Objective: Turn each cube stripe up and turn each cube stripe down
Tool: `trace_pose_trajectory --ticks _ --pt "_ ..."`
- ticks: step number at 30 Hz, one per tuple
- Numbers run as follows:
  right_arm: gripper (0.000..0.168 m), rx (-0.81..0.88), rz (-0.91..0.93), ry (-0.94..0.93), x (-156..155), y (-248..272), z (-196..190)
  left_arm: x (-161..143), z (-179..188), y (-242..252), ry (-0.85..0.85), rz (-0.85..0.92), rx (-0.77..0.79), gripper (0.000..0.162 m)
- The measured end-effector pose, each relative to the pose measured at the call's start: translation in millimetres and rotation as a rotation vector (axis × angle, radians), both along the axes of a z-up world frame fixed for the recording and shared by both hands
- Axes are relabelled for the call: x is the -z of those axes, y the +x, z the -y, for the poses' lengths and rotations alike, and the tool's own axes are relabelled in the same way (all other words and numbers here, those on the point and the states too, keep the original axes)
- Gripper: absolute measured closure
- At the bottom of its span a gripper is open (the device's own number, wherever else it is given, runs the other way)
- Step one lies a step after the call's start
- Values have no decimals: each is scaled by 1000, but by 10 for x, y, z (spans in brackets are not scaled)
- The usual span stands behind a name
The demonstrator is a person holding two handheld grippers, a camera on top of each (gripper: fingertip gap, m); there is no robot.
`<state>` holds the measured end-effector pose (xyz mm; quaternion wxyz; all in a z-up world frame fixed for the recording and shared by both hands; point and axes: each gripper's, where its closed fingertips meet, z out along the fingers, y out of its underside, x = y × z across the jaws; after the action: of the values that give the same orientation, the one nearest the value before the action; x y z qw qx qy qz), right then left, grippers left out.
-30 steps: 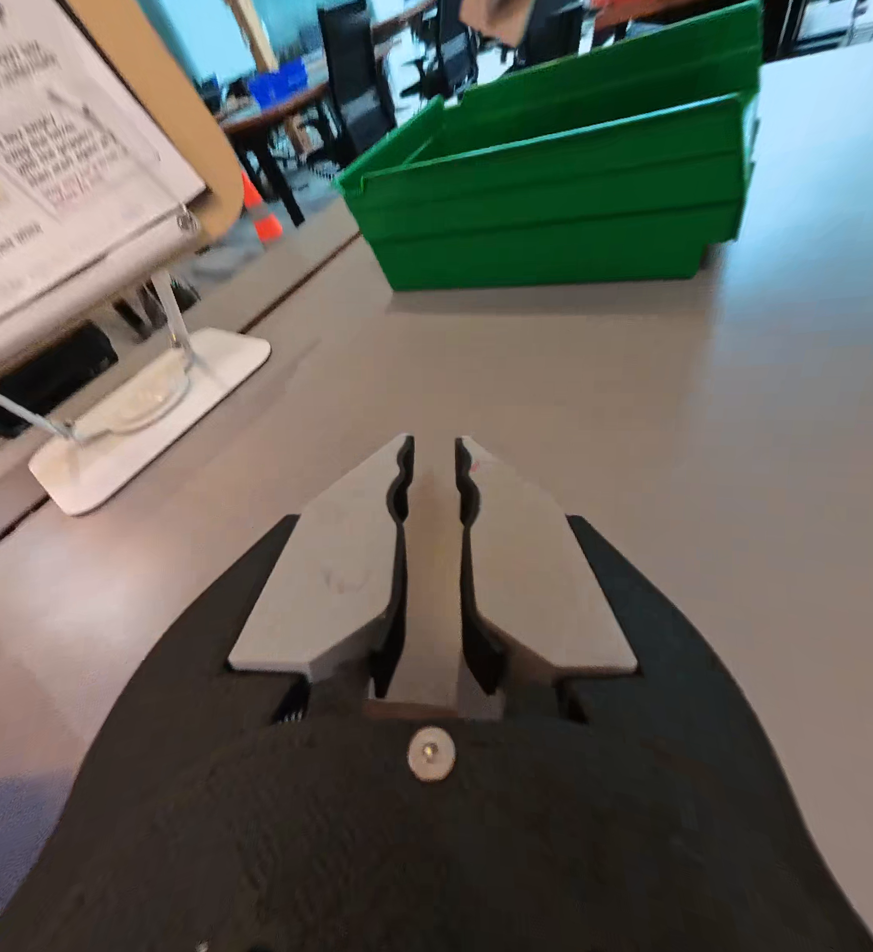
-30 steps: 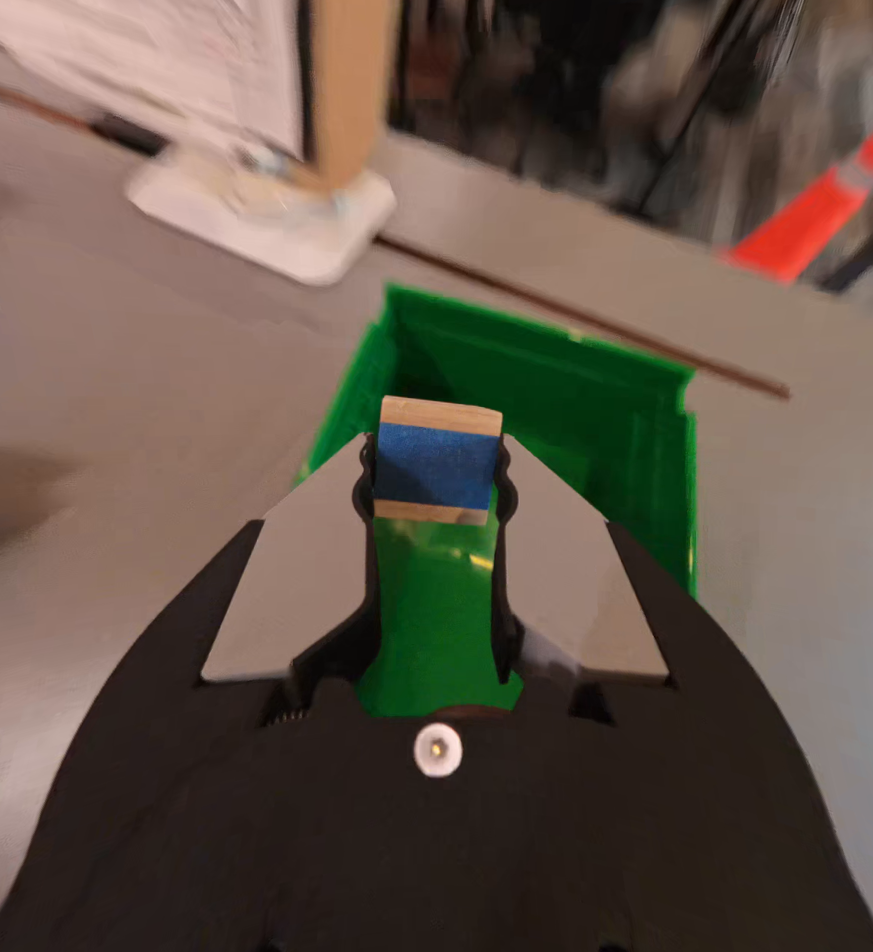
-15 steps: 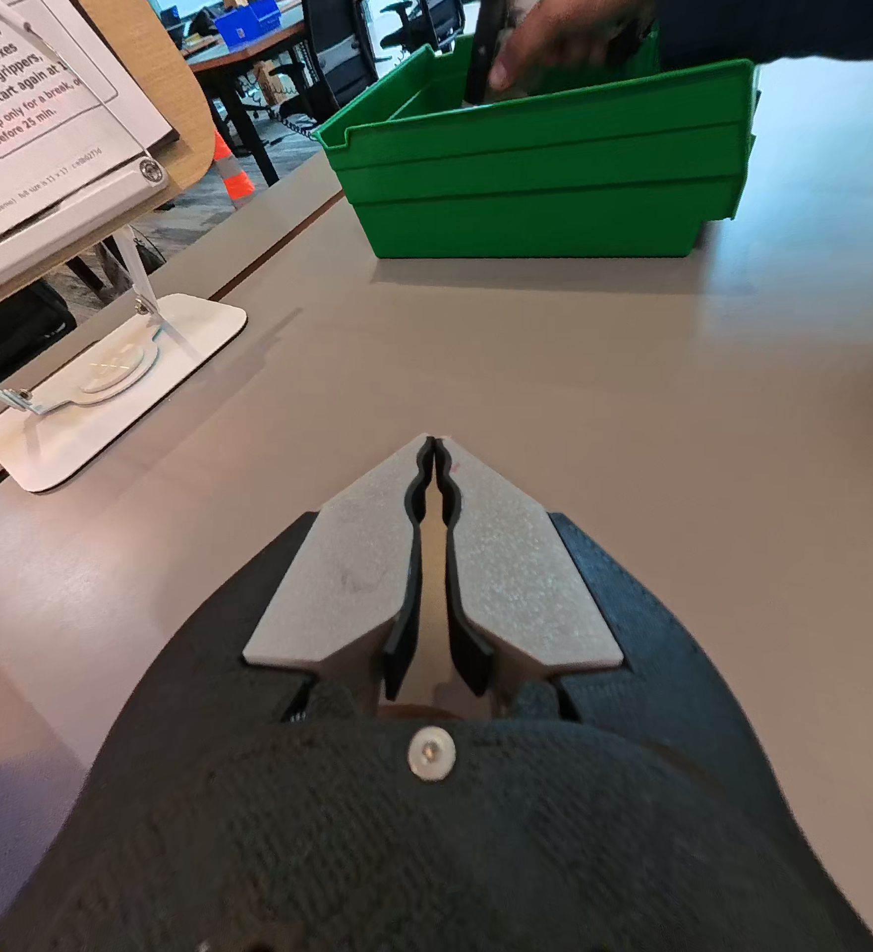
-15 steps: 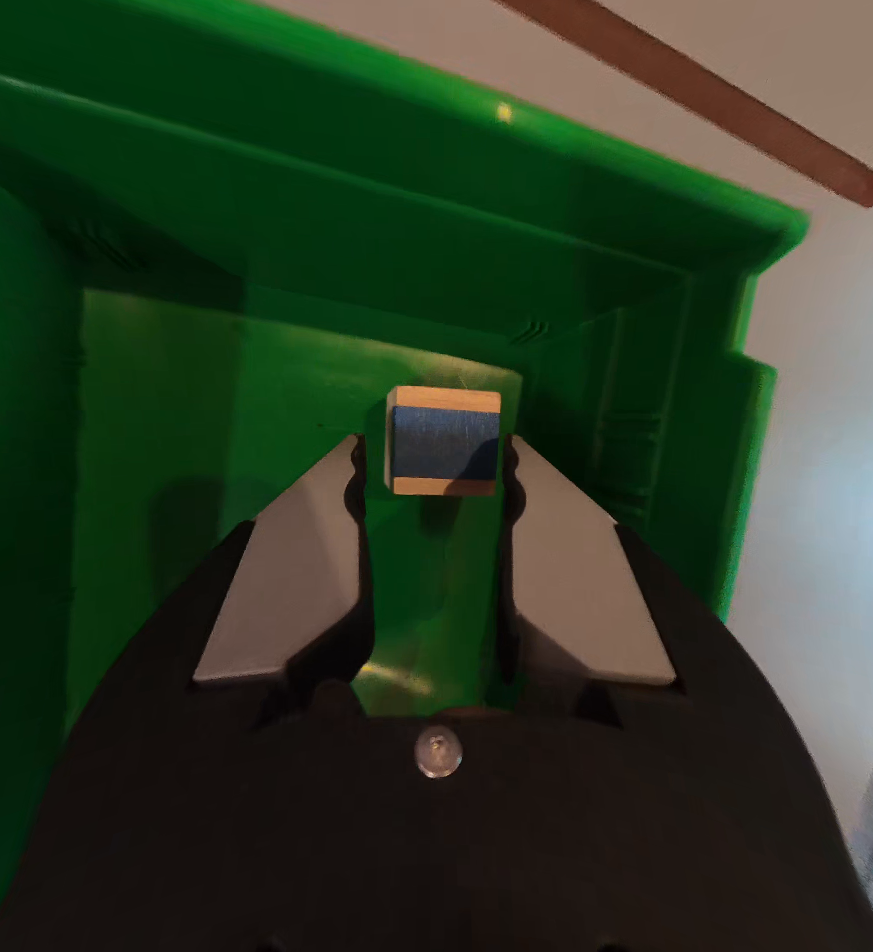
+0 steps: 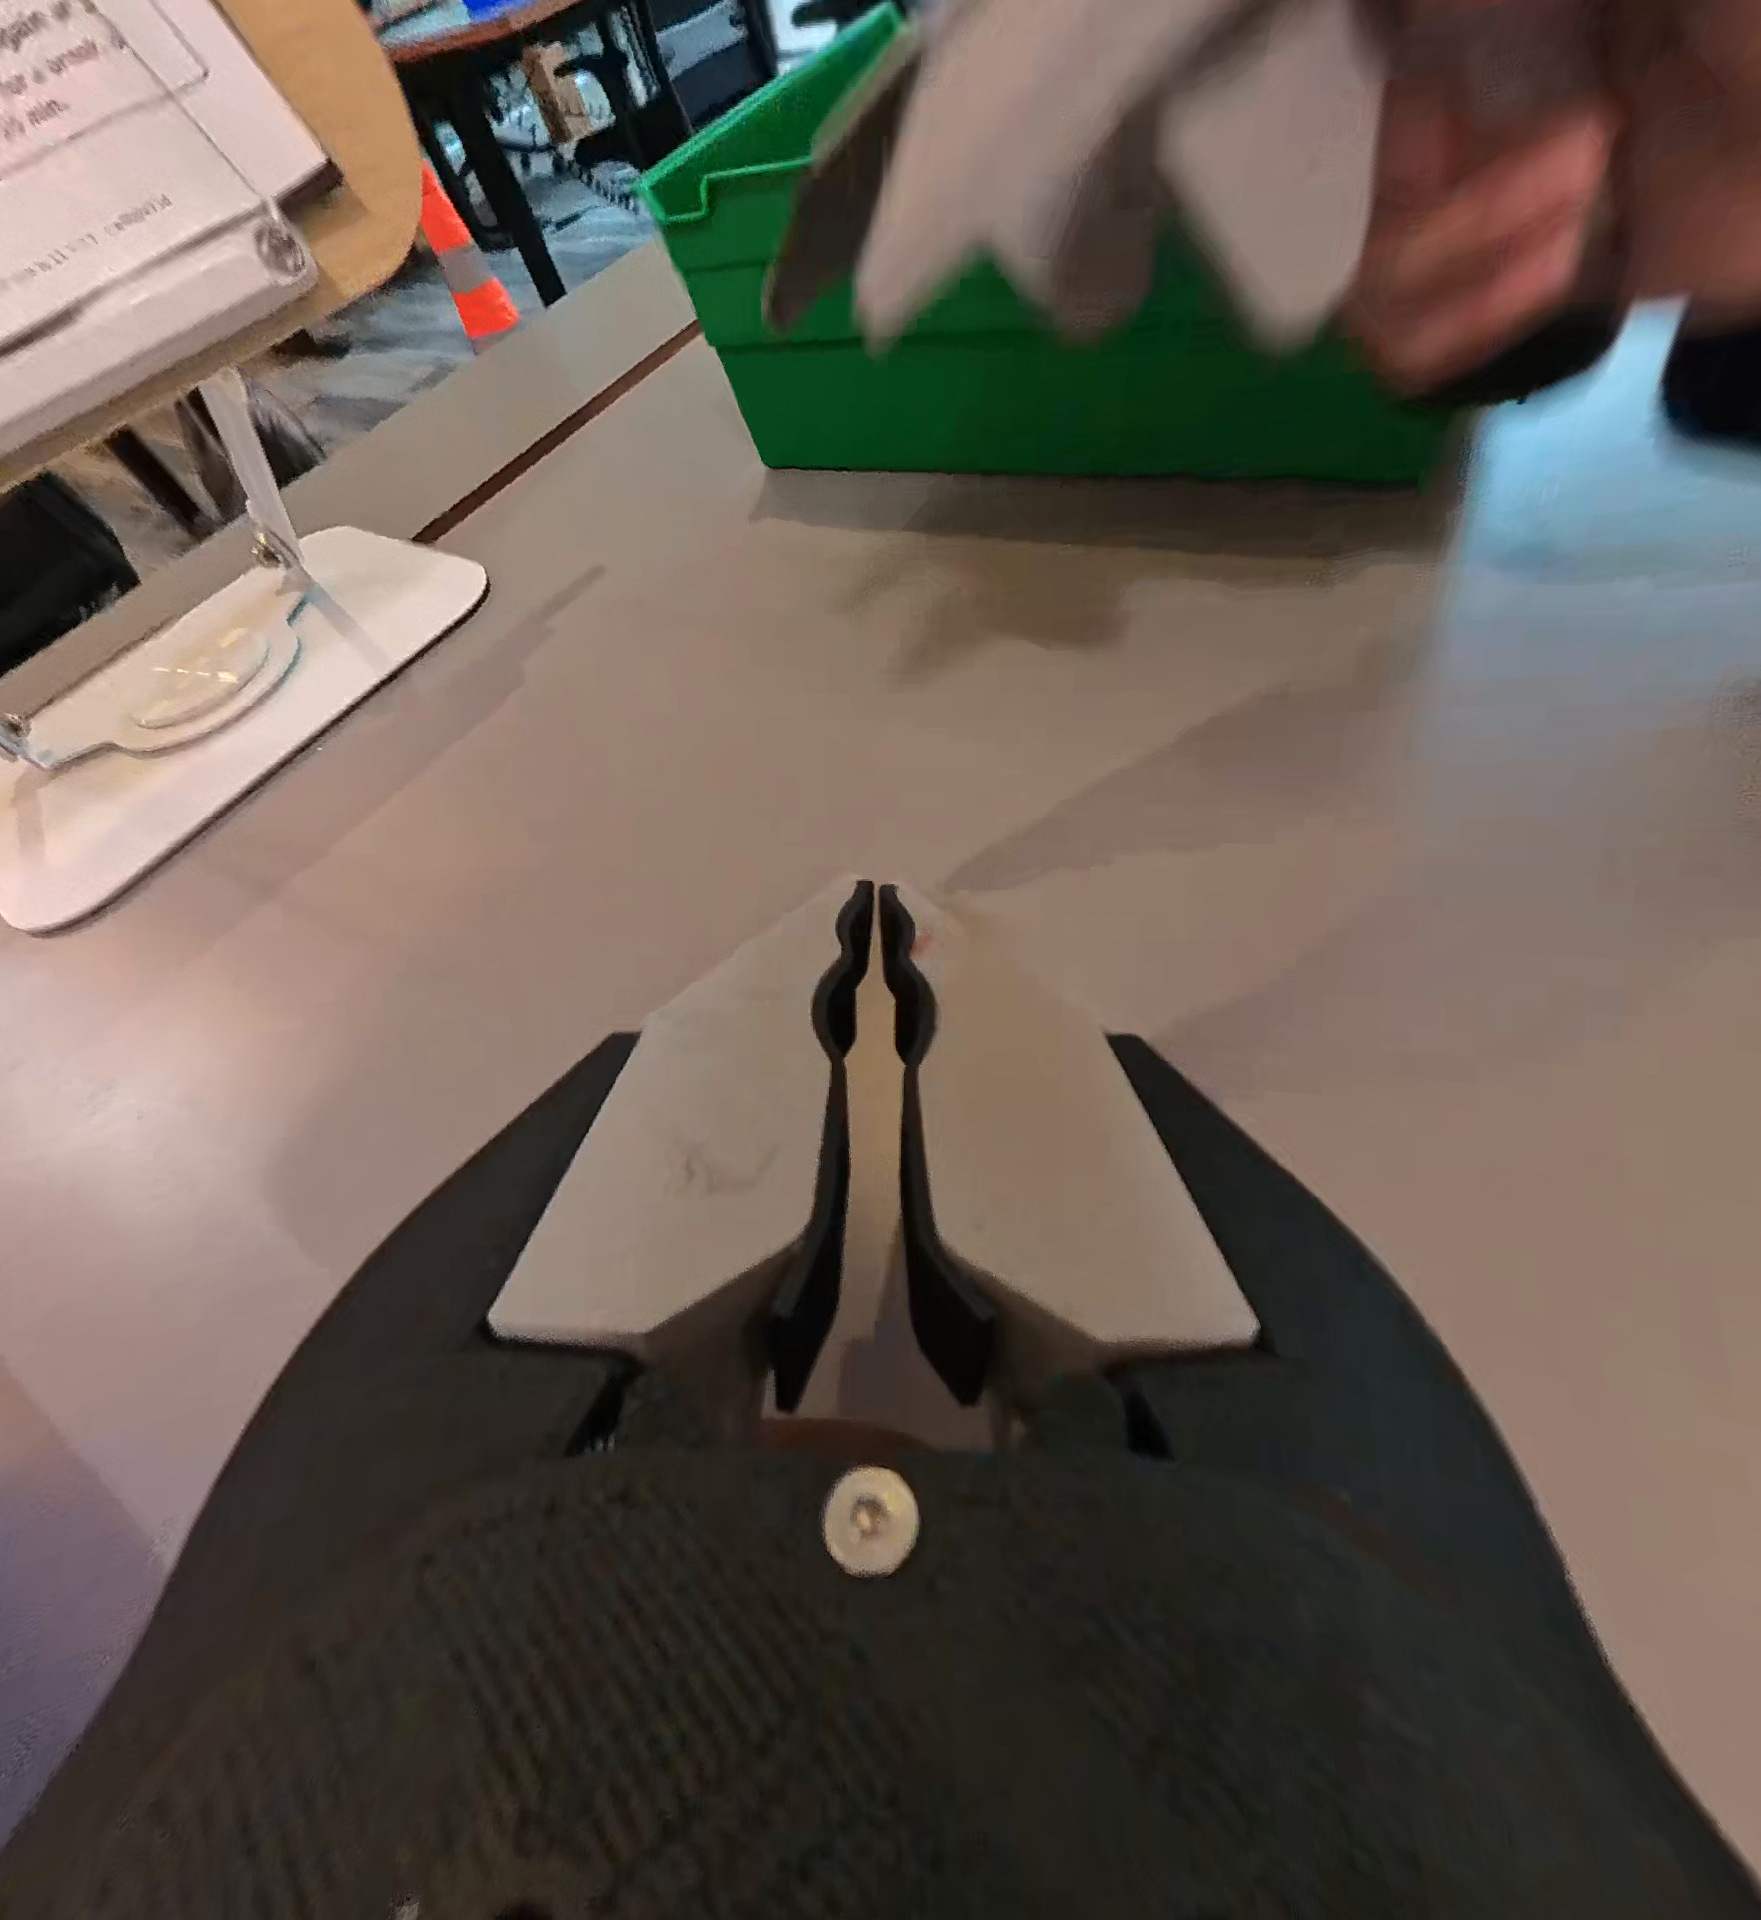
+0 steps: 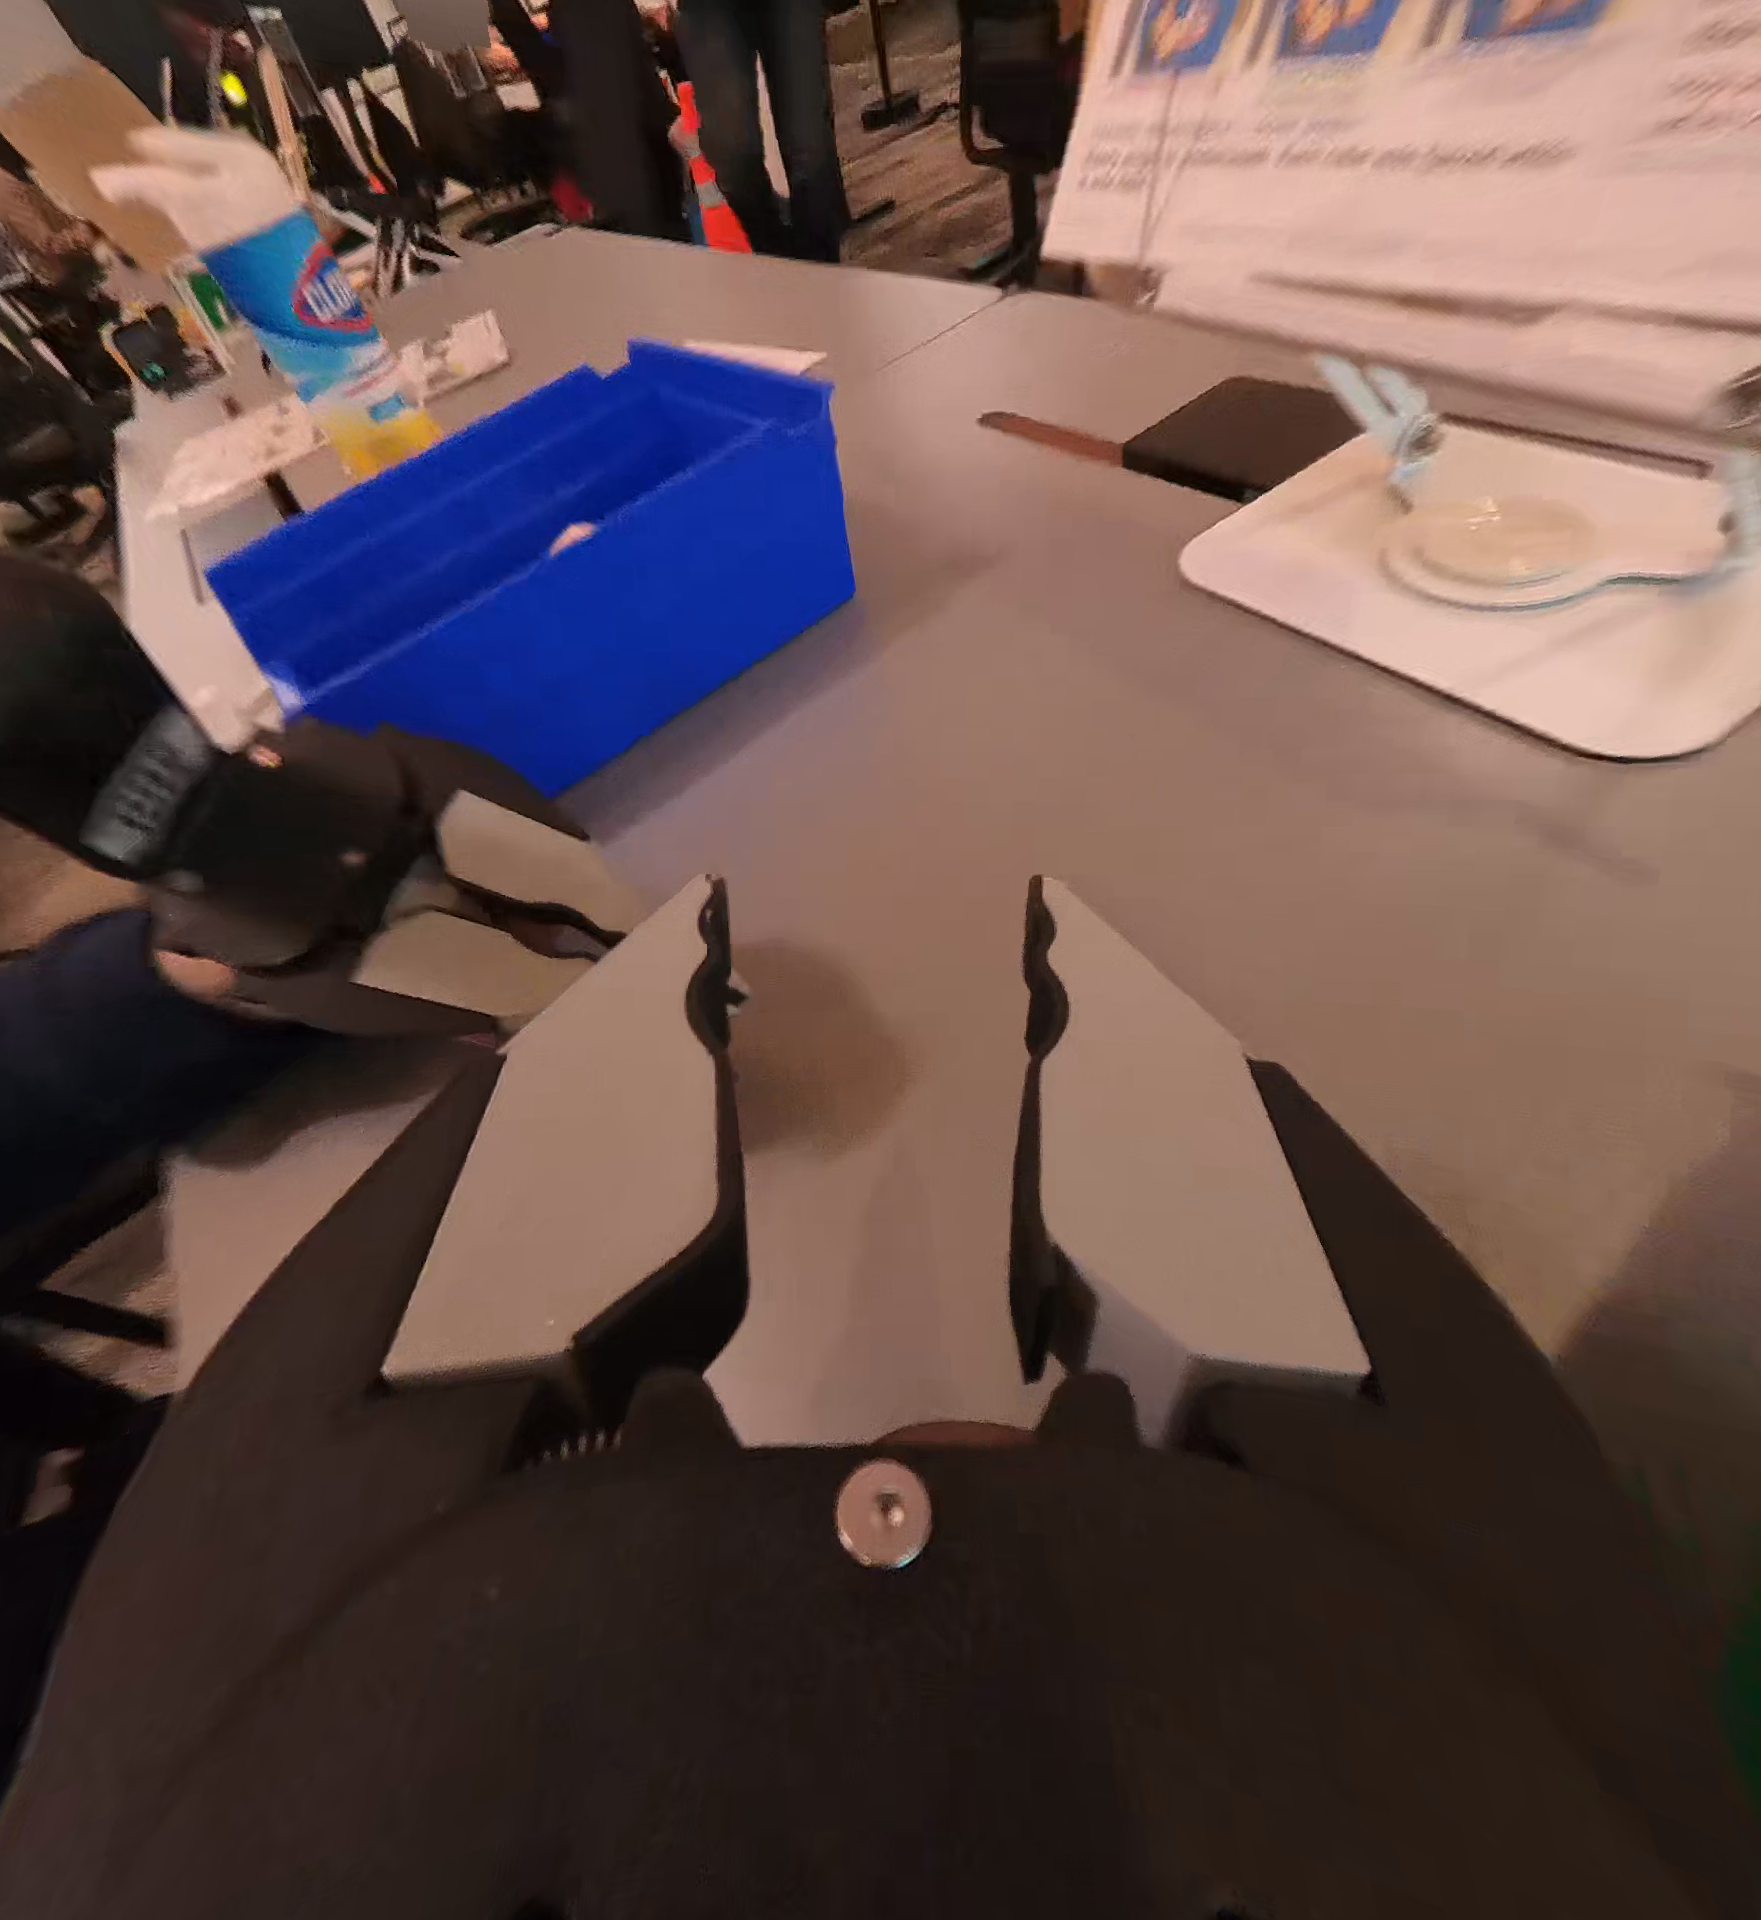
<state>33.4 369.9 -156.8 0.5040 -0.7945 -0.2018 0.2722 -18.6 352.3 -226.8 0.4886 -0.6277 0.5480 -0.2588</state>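
Note:
No cube shows clearly in either view. My left gripper (image 5: 876,891) is shut and empty, low over the grey table (image 5: 1271,831). My right gripper (image 6: 874,894) is open and empty above the table, its jaws wide apart. In the left wrist view it appears blurred (image 5: 980,301), held by a hand, in front of the green bin (image 5: 1063,416). In the right wrist view the left gripper (image 6: 595,935) lies at the left, held by a gloved hand. The blue bin (image 6: 595,644) stands beyond it, with a small pale thing (image 6: 572,538) inside that I cannot identify.
A white stand base (image 5: 211,707) carrying an instruction board sits at the table's far edge; it also shows in the right wrist view (image 6: 1478,603). A wipes canister (image 6: 304,301) and small clutter stand behind the blue bin. A flat black object (image 6: 1229,436) lies by the stand.
My right gripper let go of the blue-striped cube inside the green bin, opened wide, left the bin and swung round to face the blue bin. My left gripper closed fully.

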Motion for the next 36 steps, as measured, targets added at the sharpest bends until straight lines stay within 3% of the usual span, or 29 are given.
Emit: trace_pose_trajectory --ticks 3,5,7,11,14,19,22,27,32,36 --pt "117 21 112 16 541 -234 -122 -93 154 -32 -69 -20 3 156" --pt "111 -13 196 53 556 -326 -95 -283 320 -135 -45 -52 49 149" --pt "124 17 243 156 533 -282 -92 -485 373 -355 -6 -103 62 143" --pt "119 -7 299 67 730 -232 -77 -865 130 -991 -78 -120 -41 127" --pt "119 -34 239 41 713 -321 -56 -913 -301 -1583 -115 -176 -212 117" --pt "120 -35 322 88 715 -353 -26 -409 -1028 -2698 -243 -426 -622 93" --pt "120 -37 309 86 711 -369 -20 -74 -1132 -3132 -309 -570 -760 75" --pt "120 -36 268 50 742 -340 -36 129 -970 -3155 -402 -625 -647 84" --pt "120 -36 248 31 763 -327 -47 387 -902 -3248 -428 -782 -561 88" --pt "121 -36 251 23 784 -313 -50 469 -963 -3235 -395 -796 -531 89"
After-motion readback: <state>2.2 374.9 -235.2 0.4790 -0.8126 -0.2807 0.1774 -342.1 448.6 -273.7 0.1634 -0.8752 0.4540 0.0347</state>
